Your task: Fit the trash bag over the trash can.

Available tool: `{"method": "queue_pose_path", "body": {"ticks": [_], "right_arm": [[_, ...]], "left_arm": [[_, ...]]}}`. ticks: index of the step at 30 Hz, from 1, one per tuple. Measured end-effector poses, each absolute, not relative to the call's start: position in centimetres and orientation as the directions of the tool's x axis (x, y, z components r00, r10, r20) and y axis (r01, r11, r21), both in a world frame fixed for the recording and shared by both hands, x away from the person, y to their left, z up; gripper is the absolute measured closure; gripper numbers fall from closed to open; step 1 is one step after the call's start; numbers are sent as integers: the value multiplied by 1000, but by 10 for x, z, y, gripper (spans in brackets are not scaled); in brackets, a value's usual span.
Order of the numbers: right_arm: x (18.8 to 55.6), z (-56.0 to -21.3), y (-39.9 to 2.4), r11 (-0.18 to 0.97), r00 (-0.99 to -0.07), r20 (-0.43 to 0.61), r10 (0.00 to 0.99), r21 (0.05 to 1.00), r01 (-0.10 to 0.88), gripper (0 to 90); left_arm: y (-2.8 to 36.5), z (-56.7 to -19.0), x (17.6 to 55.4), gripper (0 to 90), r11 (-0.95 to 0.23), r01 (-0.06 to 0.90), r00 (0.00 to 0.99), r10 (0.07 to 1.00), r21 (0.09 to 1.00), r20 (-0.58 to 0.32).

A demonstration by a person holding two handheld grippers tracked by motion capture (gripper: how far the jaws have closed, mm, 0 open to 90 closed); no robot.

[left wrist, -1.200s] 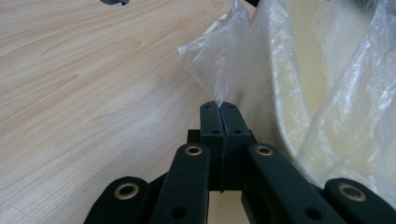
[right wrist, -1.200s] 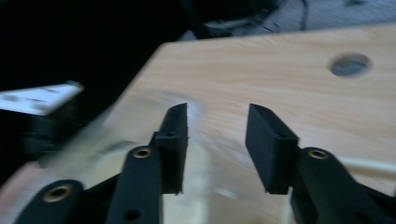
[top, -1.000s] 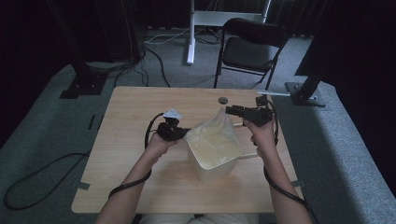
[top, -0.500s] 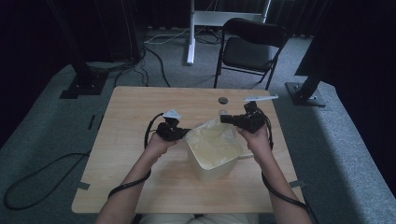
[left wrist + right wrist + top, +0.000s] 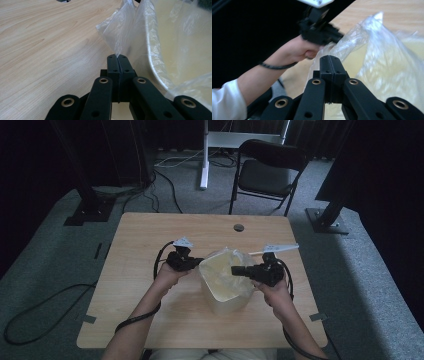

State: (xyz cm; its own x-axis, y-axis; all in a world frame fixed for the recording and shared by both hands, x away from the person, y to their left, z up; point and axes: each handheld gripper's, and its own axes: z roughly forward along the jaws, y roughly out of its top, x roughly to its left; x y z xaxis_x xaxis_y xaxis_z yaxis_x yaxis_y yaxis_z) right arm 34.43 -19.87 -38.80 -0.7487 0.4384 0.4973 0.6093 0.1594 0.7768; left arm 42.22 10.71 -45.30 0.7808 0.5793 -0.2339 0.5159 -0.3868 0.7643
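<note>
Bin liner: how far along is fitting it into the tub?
Done: the clear plastic liner already sits inside the pale bin on the table.
In hand: the left gripper is shut on the liner's edge outside the rim; the right gripper is closed, and whether it pinches film is unclear.
Left: the film looks bunched above the rim, so it likely still needs spreading and folding over.

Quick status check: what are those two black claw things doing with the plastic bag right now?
Left gripper shut on clear plastic bag. Right gripper shut, over the bag. Bag lines pale bin. Nothing in the way.
</note>
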Motion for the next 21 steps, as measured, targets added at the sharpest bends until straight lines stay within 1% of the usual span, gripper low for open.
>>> {"method": "queue_pose_path", "body": {"ticks": [2,4,10,15,19,20,21], "right_arm": [[340,-391,-199,159,-751,502,429,776,610,900],[328,-401,-197,160,-753,526,395,768,620,900],[298,-426,-185,233,-768,548,330,741,629,900],[285,-449,-174,281,-757,579,302,705,651,900],[285,-468,-169,306,-740,594,316,675,672,900],[285,-473,-169,312,-737,588,334,668,675,900],[285,-473,-169,312,-737,588,334,668,675,900]], "left_arm": [[107,-453,422,900,-385,517,780,579,764,-237],[108,-453,422,900,-387,518,780,580,763,-235],[108,-454,423,900,-389,519,777,585,761,-231],[105,-453,422,900,-406,509,776,599,759,-200],[106,-454,422,900,-407,510,772,605,758,-194],[106,-455,422,900,-408,510,771,607,757,-193],[106,-455,422,900,-408,510,771,607,757,-193]]}}
